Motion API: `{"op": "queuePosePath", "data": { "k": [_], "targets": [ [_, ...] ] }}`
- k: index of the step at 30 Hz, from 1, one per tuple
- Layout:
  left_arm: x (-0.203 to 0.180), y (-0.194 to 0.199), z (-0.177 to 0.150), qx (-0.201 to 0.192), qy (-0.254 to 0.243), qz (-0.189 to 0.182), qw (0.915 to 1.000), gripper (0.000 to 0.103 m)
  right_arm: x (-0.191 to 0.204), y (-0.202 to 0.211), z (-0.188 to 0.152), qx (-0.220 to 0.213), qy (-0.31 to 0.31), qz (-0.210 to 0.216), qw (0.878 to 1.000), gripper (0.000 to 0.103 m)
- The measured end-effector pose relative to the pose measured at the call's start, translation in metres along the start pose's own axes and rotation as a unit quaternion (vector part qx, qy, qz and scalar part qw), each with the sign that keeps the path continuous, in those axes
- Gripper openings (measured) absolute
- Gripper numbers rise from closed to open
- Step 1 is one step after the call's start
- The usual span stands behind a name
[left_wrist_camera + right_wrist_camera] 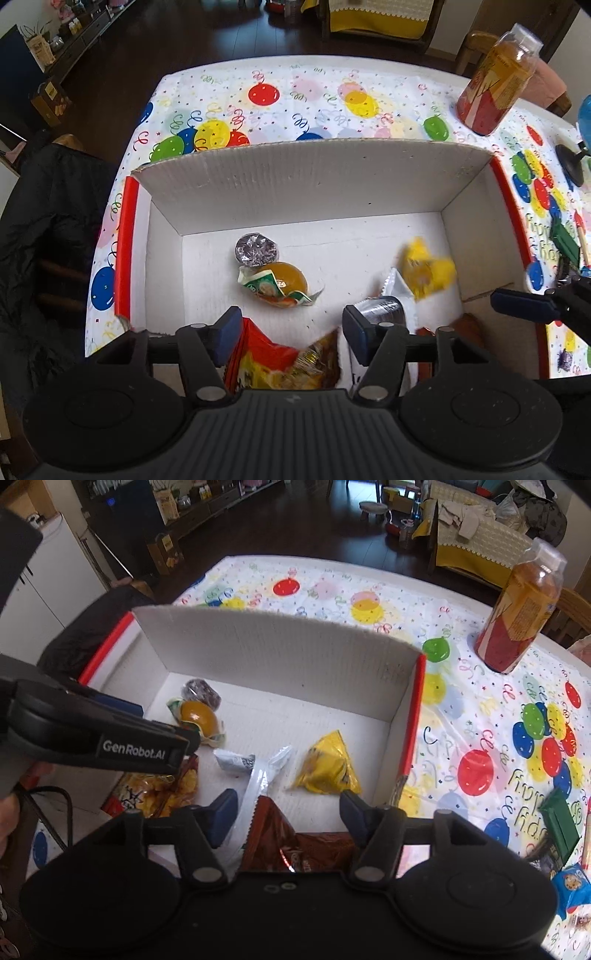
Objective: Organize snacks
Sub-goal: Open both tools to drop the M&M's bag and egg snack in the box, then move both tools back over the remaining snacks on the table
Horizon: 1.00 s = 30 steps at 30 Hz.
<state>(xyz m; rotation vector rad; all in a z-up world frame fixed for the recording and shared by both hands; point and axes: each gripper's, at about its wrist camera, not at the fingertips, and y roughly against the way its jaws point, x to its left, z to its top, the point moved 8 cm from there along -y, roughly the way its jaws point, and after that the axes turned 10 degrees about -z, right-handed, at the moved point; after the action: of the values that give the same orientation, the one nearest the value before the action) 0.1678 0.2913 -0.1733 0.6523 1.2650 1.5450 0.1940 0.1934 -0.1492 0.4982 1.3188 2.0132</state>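
Inside the white box (273, 653), six snacks are counted. The left gripper (291, 334) is seen released above the red-and-yellow bag (284, 362) at lower left. At lower centre, the right gripper (288, 814), also released, is held just over the brown bag (295, 843).

You had a white cardboard box (295, 184) with red-edged sides open on the balloon tablecloth, its far flap upright. Inside lay 6 snacks. A round foil-wrapped sweet (256, 249) sat near the back, touching an orange jelly cup (282, 282) with a torn green-and-white lid, tipped on its side. A yellow triangular packet (327, 766) lay toward the right wall. A silver-and-white wrapper (255, 775) stretched diagonally beside it. At the near edge sat a red-and-yellow bag (280, 363) on the left and a brown bag (291, 838) on the right. Outside, on the cloth, a green packet (561, 823) and a blue cookie pack (572, 884) remained.
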Motion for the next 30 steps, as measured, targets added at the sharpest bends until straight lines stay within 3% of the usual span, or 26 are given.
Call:
{"op": "queuePosePath", "data": {
  "k": [5, 20, 24, 26, 30],
  "targets": [
    [-0.006, 0.02, -0.005, -0.019, -0.008, 0.0, 0.9998, 0.061, -0.001, 0.021, -0.001, -0.017, -0.007, 0.001, 1.0, 0.073],
    [-0.028, 0.084, -0.025, -0.085, -0.024, -0.006, 0.9961, 0.061, -0.011, 0.089, -0.018, -0.069, -0.039, 0.017, 0.997, 0.085],
    [-0.04, 0.099, -0.032, -0.104, -0.032, -0.012, 0.994, 0.072, -0.02, 0.105, -0.026, -0.078, -0.051, 0.025, 0.995, 0.088],
    [-0.047, 0.105, -0.036, -0.112, -0.036, -0.017, 0.9929, 0.072, -0.025, 0.114, -0.03, -0.084, -0.056, 0.025, 0.995, 0.102],
    [-0.065, 0.114, -0.043, -0.124, -0.044, -0.028, 0.9909, 0.077, -0.037, 0.129, -0.041, -0.095, -0.068, 0.03, 0.993, 0.102]
  ]
}}
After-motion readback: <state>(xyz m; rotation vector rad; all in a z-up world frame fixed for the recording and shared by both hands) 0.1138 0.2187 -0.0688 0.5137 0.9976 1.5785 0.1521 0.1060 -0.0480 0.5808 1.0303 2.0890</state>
